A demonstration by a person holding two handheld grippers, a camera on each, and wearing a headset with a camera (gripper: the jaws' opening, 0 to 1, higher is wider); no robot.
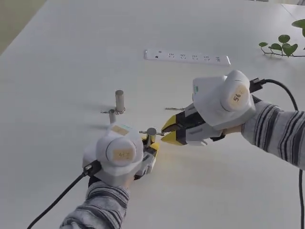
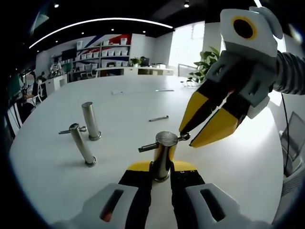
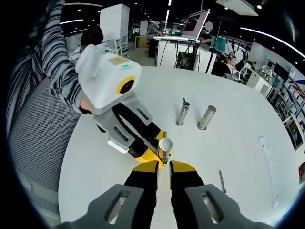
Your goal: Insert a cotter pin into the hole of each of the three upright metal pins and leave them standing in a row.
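"What did the metal pin (image 2: 163,152) look like?"

"It was a short, shiny steel cylinder with a flat round cap. It stood upright on the counter (image 2: 248,167) with its long axis vertical and its foot between the jaws of the left gripper (image 2: 162,167)."

"And the cotter pin (image 2: 150,147)?"

"It lay level through the hole just under the cap, crosswise to the left jaws. Its plain end stuck out on one side. Its looped head stuck out on the other, toward the right gripper (image 2: 187,139)."

"How were the jaws set?"

"The left jaws were closed on the pin's lower shaft, with a yellow pad on each side. The right jaws showed a narrow gap, and their tips sat on either side of the looped head. Whether they pinched it could not be told."

"Where were the others?"

"The second pin (image 2: 82,144) stood beyond the left jaws' tips and off to their left, with a second cotter pin (image 2: 66,130) across its top. The third pin (image 2: 89,120) stood just past it, bare. A loose cotter pin (image 2: 158,118) lay flat on the counter, farther out ahead of the left jaws."
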